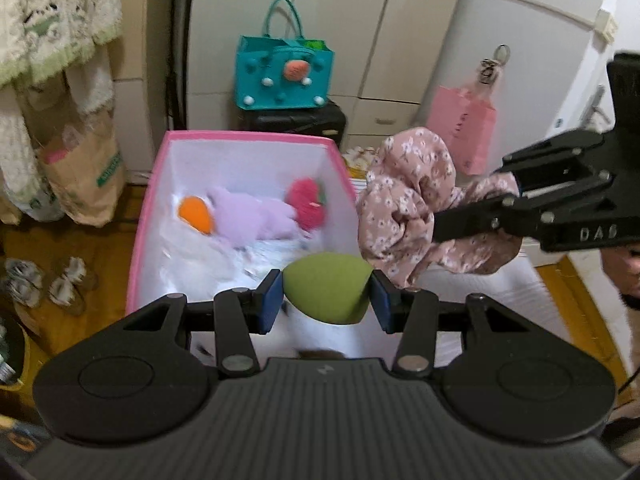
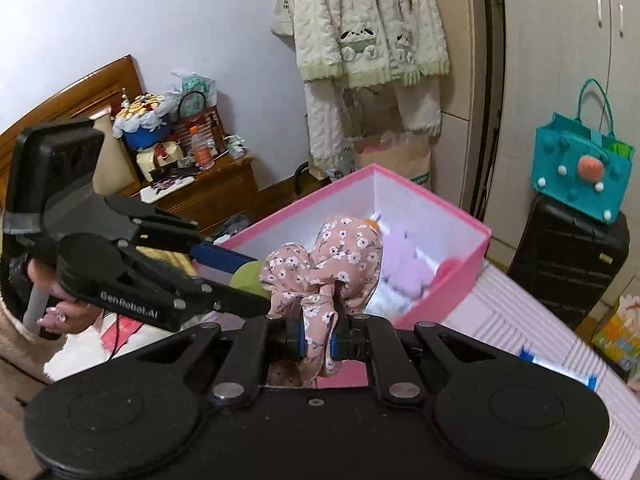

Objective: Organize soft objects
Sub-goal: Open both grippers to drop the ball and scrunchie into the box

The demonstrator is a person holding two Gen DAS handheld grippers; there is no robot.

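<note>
Here your green sponge (image 1: 326, 288) sits pinched between the blue pads of your left gripper (image 1: 326, 294), held over the near end of the pink box (image 1: 248, 136); just beside it, the floral scrunchie (image 2: 324, 264) hangs clenched in your right gripper (image 2: 319, 342), at the box's near right edge; inside lie a purple plush (image 1: 248, 216), an orange toy (image 1: 196, 214) and a red one (image 1: 306, 202); beyond, a teal bag (image 1: 282, 76) rests on a black suitcase (image 1: 294, 122).

green sponge (image 1: 326, 294), pink floral scrunchie (image 1: 400, 208), pink box (image 1: 248, 135) white inside, teal bag (image 1: 282, 76)
</note>
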